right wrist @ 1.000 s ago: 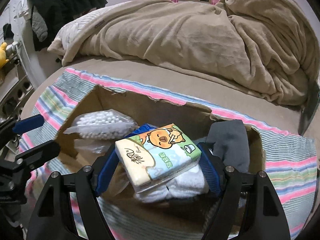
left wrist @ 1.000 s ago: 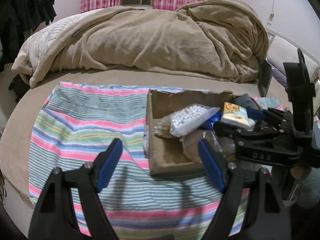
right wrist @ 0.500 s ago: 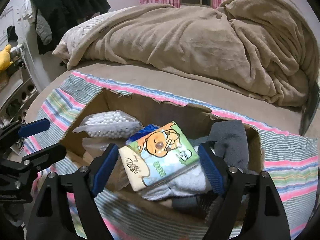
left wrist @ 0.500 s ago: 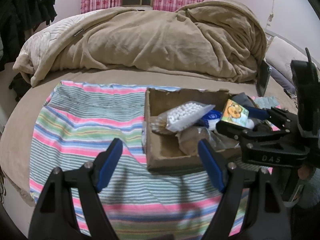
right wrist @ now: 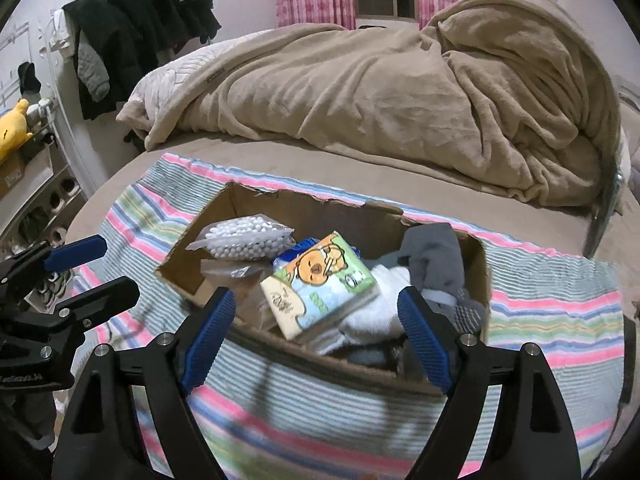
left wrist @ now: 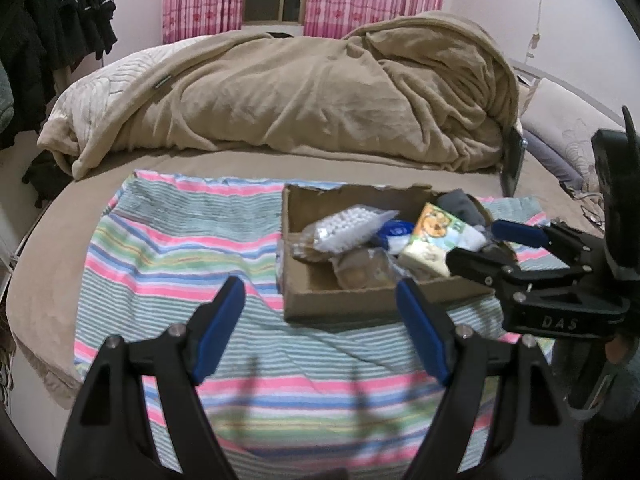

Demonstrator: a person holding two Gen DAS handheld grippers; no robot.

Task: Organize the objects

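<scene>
A torn cardboard box (right wrist: 280,208) (left wrist: 336,308) sits on a striped cloth (left wrist: 172,248) on the bed. Inside lie a bag of white beads (right wrist: 244,236) (left wrist: 348,228), a cartoon tissue pack (right wrist: 320,284) (left wrist: 434,244), white socks (right wrist: 376,312) and a grey sock (right wrist: 434,260). My right gripper (right wrist: 316,340) is open and empty, just short of the box's near edge, with the tissue pack lying loose ahead of it. My left gripper (left wrist: 320,332) is open and empty over the cloth, in front of the box. The right gripper also shows in the left wrist view (left wrist: 492,244).
A rumpled tan blanket (left wrist: 304,92) covers the far half of the bed. Dark clothes (right wrist: 140,28) hang at the left. A shelf with a yellow plush toy (right wrist: 12,128) stands at far left. The left gripper shows at the left edge of the right wrist view (right wrist: 92,268).
My right gripper opened and let the tissue pack drop into the box, then drew back toward me. My left gripper also pulled back a little from the box.
</scene>
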